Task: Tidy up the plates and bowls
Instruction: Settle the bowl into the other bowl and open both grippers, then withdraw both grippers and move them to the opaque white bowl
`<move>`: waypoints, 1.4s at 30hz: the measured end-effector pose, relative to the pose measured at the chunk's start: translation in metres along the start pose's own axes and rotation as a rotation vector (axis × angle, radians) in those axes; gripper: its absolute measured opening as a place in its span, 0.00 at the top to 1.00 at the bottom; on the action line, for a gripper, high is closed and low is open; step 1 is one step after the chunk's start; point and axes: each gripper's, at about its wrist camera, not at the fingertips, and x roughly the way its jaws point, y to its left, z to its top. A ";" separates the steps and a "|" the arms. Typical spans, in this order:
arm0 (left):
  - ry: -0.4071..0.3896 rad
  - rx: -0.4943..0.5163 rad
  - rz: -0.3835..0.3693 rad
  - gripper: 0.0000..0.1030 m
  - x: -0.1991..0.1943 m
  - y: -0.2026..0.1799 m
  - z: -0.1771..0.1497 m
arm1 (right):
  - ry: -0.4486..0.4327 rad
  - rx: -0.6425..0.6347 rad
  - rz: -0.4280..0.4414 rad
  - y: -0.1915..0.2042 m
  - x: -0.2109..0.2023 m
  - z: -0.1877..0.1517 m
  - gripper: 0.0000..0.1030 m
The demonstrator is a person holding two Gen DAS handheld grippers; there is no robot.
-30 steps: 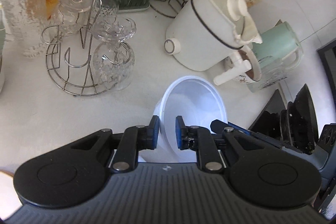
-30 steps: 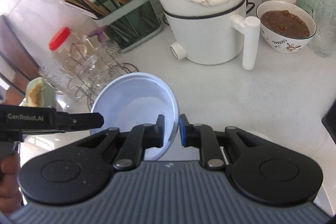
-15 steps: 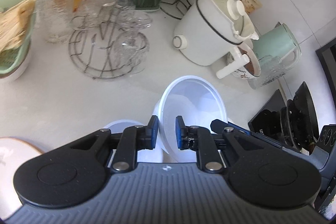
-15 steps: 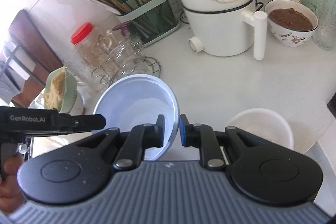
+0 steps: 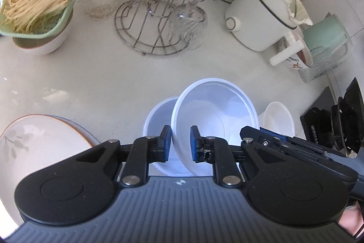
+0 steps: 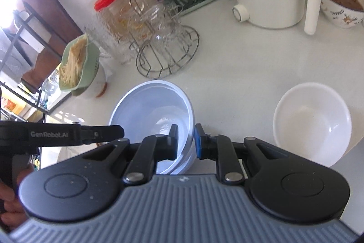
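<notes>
left wrist: smooth round plastic bowl (image 5: 213, 115)

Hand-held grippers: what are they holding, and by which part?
Both grip the pale blue bowl by its rim: left hand-held gripper one side, right hand-held gripper the opposite.

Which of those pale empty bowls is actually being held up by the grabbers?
The bluish-white bowl, tilted, its rim pinched by both the left gripper and right gripper. The white bowl sits alone on the counter, untouched.
</notes>
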 end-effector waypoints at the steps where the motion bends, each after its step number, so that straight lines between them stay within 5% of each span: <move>1: 0.002 -0.003 0.001 0.82 0.002 0.002 -0.001 | 0.007 0.002 -0.002 0.000 0.002 -0.001 0.83; 19: 0.000 0.018 0.058 0.76 0.003 0.008 0.001 | 0.042 -0.010 0.015 0.007 0.019 -0.004 0.80; 21: -0.009 0.013 0.061 0.64 0.000 0.008 0.003 | 0.024 -0.016 0.012 0.009 0.015 -0.003 0.70; 24: -0.036 0.029 0.064 0.63 -0.009 0.004 0.006 | -0.022 -0.021 -0.004 0.009 0.008 -0.001 0.59; 42: -0.165 0.112 -0.007 0.63 -0.060 -0.035 0.023 | -0.212 -0.038 -0.070 0.012 -0.042 0.009 0.59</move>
